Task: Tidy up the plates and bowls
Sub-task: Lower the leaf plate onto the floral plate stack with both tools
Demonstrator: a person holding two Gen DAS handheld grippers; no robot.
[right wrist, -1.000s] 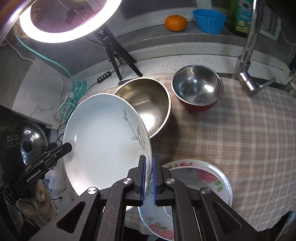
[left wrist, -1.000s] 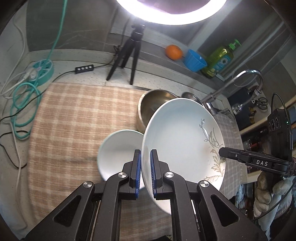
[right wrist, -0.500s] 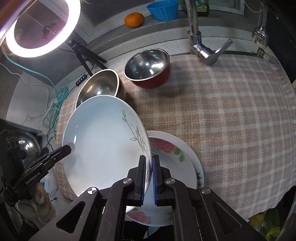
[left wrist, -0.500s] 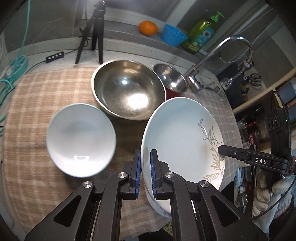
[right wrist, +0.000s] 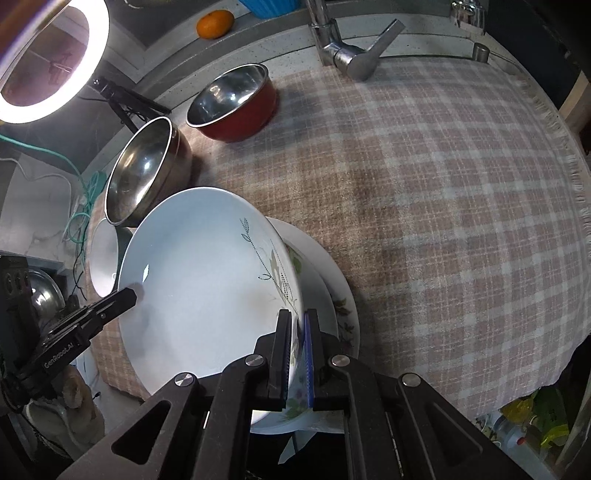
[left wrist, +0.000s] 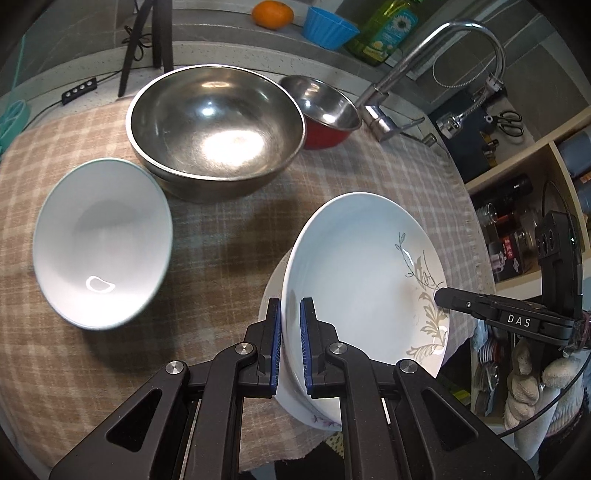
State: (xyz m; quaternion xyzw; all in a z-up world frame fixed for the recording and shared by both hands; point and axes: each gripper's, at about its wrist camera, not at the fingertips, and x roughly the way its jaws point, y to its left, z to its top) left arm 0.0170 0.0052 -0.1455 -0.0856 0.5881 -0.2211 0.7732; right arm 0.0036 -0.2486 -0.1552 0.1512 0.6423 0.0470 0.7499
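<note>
Both grippers, left gripper [left wrist: 290, 341] and right gripper [right wrist: 297, 356], clamped on opposite rims of leaf-print plate [left wrist: 354, 266] over floral plate [right wrist: 332, 273] near cloth's front edge; glazed, slippery, breakable, rim-hold only.

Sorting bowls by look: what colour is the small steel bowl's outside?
Red outside, bare steel inside: the small bowl shows it best in the right wrist view.

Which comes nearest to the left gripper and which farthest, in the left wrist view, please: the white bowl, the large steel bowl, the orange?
From the left gripper, shut on the leaf-patterned plate:
1. White bowl, to the left on the cloth.
2. Large steel bowl, behind it, mid-cloth.
3. Orange, on the back ledge.
</note>
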